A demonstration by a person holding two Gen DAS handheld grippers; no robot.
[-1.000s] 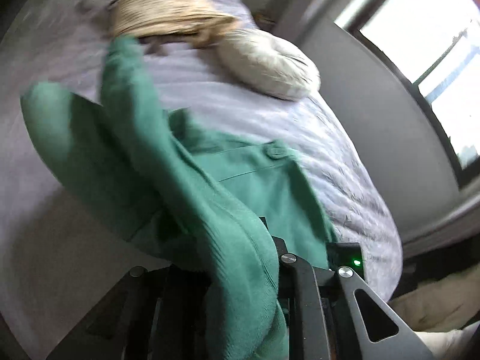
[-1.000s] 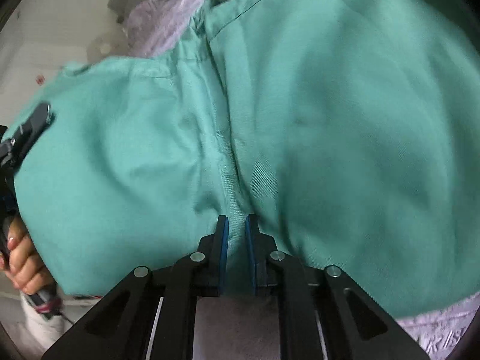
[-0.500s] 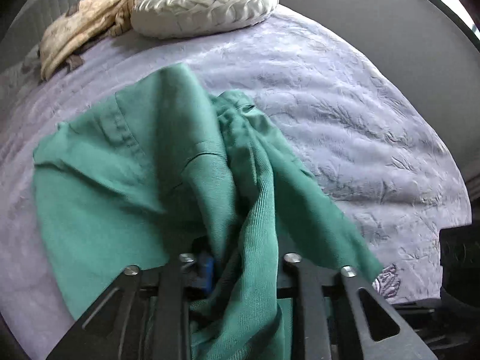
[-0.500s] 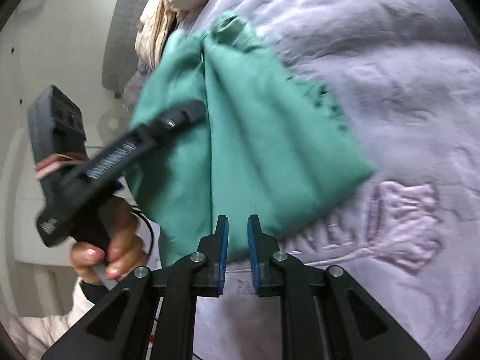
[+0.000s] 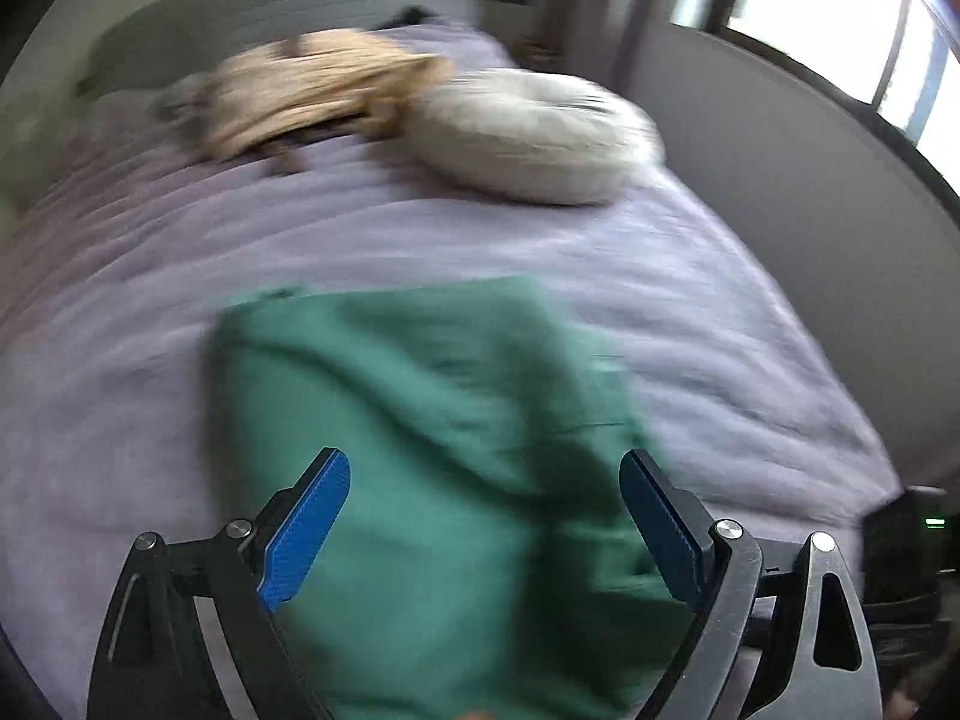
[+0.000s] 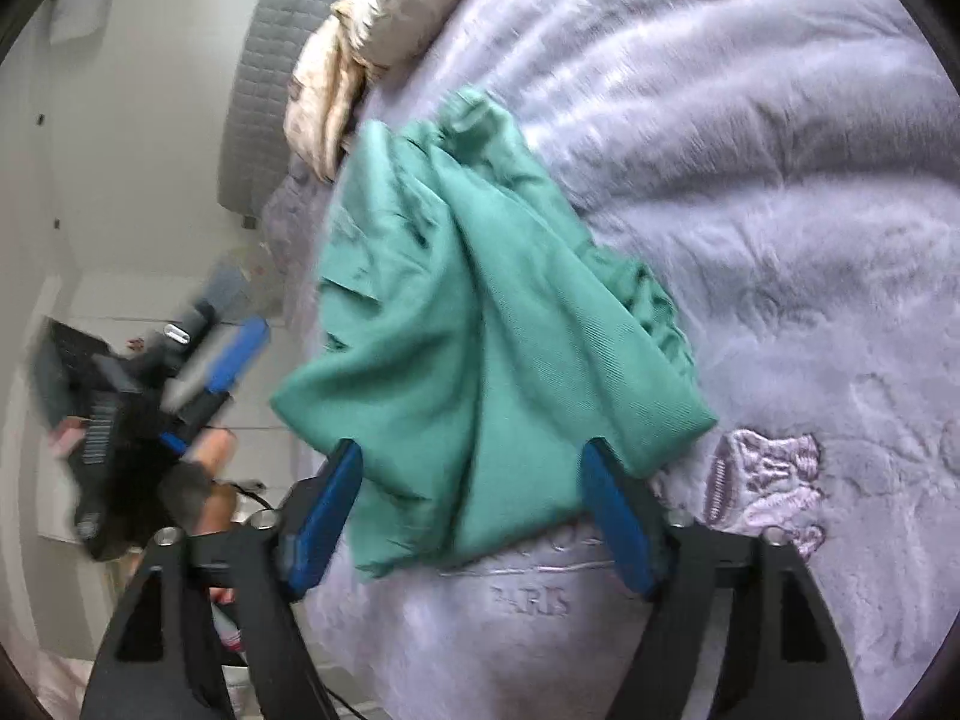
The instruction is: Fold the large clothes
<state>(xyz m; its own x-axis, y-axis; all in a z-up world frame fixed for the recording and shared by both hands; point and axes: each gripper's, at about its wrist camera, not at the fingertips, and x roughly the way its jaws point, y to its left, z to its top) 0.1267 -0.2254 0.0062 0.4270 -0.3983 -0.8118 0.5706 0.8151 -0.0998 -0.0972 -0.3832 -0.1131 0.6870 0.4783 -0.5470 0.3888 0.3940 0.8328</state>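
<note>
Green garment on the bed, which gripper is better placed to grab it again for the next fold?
Probably the right gripper: its opening jaws straddle the green garment hem. The left gripper hovers over its middle.

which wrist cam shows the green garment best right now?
Right wrist. There the green garment shows whole and fairly sharp, crumpled in folds on the lavender bedspread. The left wrist view smears it with motion blur, and its near end runs out of frame.
</note>
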